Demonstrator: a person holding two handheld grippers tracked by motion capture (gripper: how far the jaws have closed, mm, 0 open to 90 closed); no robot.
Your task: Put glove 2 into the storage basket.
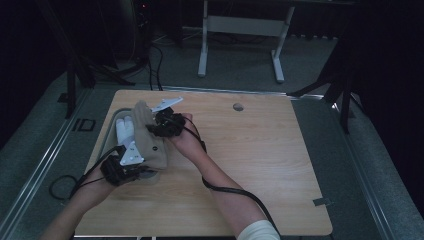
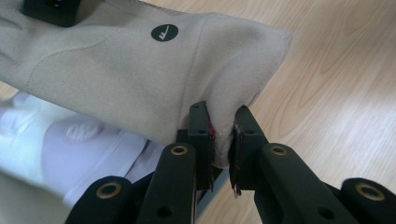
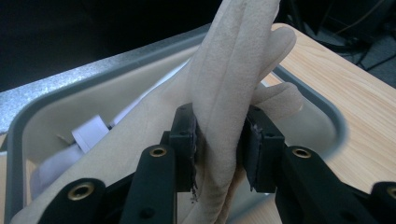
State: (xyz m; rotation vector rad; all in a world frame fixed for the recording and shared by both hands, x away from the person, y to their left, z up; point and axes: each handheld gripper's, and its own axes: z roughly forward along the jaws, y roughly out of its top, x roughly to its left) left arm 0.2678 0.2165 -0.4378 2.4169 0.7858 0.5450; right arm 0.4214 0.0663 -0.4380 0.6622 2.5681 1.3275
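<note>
1. A beige glove (image 1: 150, 142) hangs stretched over the tray (image 1: 111, 131), lifted above the white glove (image 1: 123, 131) lying inside.
2. The left gripper (image 2: 223, 140) is clamped on its cuff corner.
3. The right gripper (image 3: 219, 144) pinches its fingers, keeping it taut.

Left gripper (image 1: 131, 159) and right gripper (image 1: 156, 123) both clamped, forearms converging.

There is one tan glove (image 1: 150, 140), one white glove (image 1: 124, 131), one grey tray (image 3: 56, 100), and two grippers
</note>
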